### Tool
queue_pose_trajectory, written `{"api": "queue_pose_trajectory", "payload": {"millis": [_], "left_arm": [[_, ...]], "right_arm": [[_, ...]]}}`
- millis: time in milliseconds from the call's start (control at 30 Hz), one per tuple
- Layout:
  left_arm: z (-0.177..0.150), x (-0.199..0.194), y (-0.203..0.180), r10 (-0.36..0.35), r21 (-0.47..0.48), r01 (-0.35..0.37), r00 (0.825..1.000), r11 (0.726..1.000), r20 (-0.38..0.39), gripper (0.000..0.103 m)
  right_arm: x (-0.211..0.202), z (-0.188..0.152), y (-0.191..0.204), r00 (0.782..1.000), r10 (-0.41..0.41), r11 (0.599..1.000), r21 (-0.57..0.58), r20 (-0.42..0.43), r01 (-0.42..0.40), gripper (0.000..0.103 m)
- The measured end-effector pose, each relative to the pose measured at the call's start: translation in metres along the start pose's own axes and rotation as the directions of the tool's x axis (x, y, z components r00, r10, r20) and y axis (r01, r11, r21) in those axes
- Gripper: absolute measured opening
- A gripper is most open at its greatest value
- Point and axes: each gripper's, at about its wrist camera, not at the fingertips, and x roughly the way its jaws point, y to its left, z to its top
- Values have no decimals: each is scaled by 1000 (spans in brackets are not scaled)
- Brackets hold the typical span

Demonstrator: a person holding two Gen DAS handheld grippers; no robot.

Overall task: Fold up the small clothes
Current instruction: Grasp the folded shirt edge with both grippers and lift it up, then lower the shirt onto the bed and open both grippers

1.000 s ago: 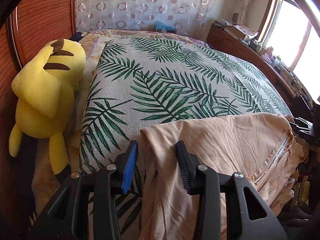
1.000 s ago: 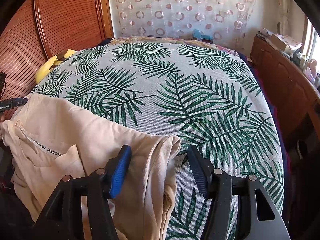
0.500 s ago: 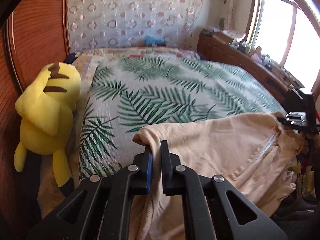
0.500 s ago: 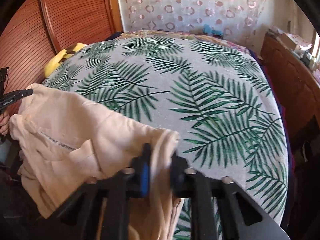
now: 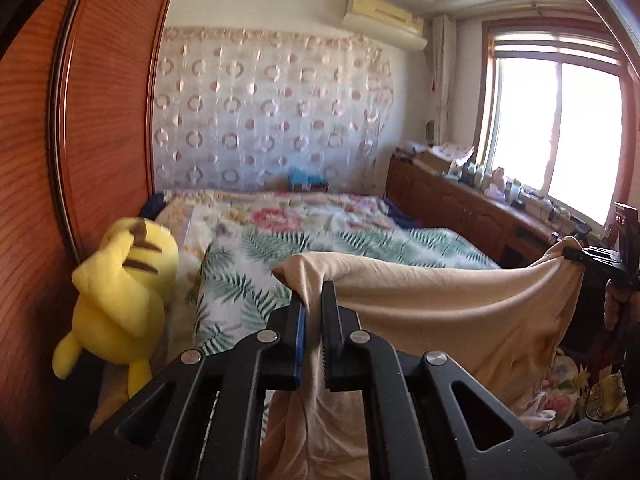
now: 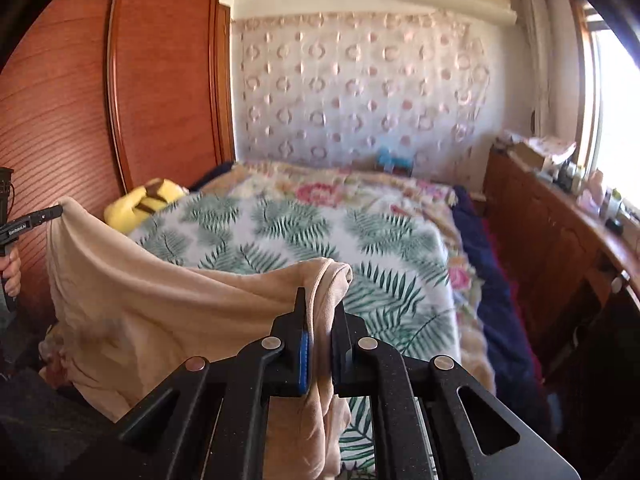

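A beige garment (image 5: 440, 312) hangs stretched in the air between my two grippers, above the near edge of the bed. My left gripper (image 5: 312, 304) is shut on its left top corner. My right gripper (image 6: 320, 308) is shut on its right top corner (image 6: 324, 276). The garment also shows in the right wrist view (image 6: 160, 312), sagging in the middle with its lower part hanging down. The right gripper shows at the far right of the left wrist view (image 5: 592, 256); the left gripper shows at the far left of the right wrist view (image 6: 40, 216).
The bed carries a palm-leaf cover (image 6: 320, 232) and a floral quilt (image 5: 280, 216) behind it. A yellow plush toy (image 5: 120, 292) lies at the bed's left against a wooden wardrobe (image 5: 80, 120). A wooden cabinet (image 6: 560, 232) with clutter runs under the window at the right.
Both grippers closed on the garment's top corners, then lifted it off the bed. The views tilted up from the bed surface to the far wall.
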Motion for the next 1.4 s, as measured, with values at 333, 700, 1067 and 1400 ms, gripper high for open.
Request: {"api": "queue_pose_trajectory", "payload": {"millis": [333,700,1067,1400], "left_arm": [[75,-62,-19,-49,60,36,973,998,227,7],[183,-46,-9,55,126,-111,923,986,381,7],[160,154,42,160,90,-171,981,981,114,7],[114,282,59,195,84,-189,977,978,-80,7]], "right_arm": [[-97,52,16,963,-46,994,-79,267,69,7],[-128,147,16,886,-114,961,-178,448,214,7],[99,190,22,958,-234,925,-265,165,272,7],[268,183,20,971,-234,938,-273,-45,214,7]]}}
